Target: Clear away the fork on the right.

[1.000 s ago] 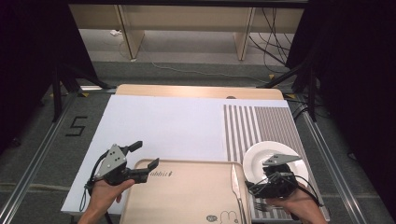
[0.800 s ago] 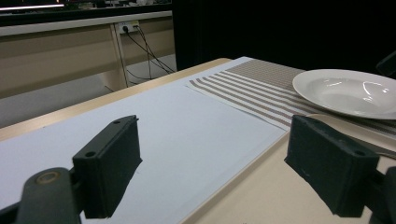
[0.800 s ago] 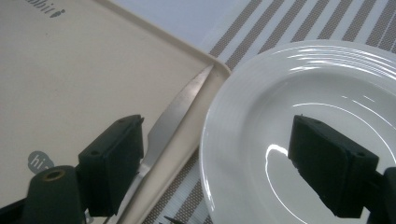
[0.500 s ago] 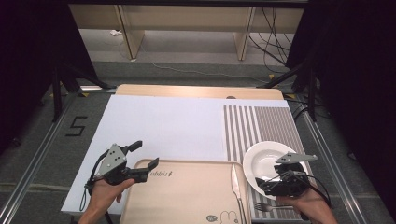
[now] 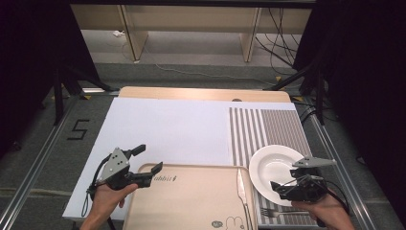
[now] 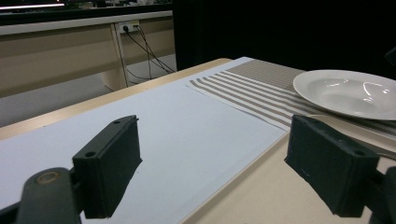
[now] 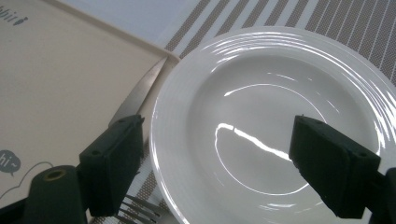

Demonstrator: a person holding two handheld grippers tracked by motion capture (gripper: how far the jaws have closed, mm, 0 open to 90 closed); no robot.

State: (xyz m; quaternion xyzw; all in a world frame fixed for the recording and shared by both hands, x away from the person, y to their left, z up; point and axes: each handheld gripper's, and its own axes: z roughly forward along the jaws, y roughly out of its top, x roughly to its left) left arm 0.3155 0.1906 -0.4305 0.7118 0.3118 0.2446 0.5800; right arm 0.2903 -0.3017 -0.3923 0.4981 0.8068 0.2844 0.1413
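Right gripper (image 7: 215, 154) hangs over the white plate (image 7: 275, 121), jaws wide and empty; best to straddle the near rim squarely, clear of the knife (image 7: 137, 95) on its left.

You can read a black "5" (image 5: 78, 129) marked on the grey floor left of the surface. On the beige rectangular plastic tray (image 5: 191, 201), small dark lettering near its far left corner reads roughly "rabbit" (image 5: 166, 178); in the right gripper view its tail end shows as "hiri" (image 7: 11, 17). A speech bubble printed on the tray reads "hi~" (image 7: 8, 162).
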